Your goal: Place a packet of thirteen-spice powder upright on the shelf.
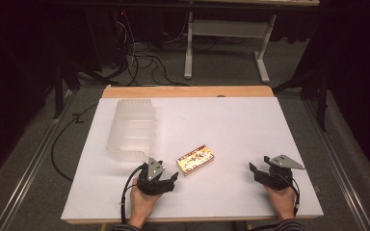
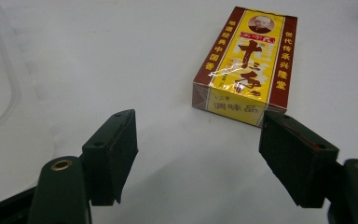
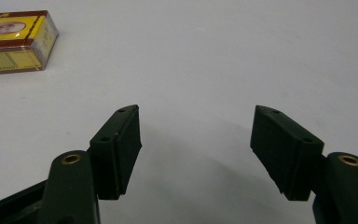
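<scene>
A yellow and dark-red box point(image 1: 195, 158) printed with Chinese characters lies flat on the white counter point(image 1: 231, 125), near the middle and toward the near edge. The left tool point(image 1: 166, 180) rests just left of and nearer than the box, apart from it, pointing toward it. In the left gripper view its jaws stand apart with bare counter between them; the box point(image 2: 245, 62) lies just beyond the right jaw, not held. The right tool point(image 1: 257, 172) sits well apart to the right, by the near right part of the counter, its jaws likewise spread and empty. In the right gripper view the box point(image 3: 13, 41) shows far off at the upper left. A clear plastic bin point(image 1: 131, 129) stands on the counter's left side, farther than the left tool.
</scene>
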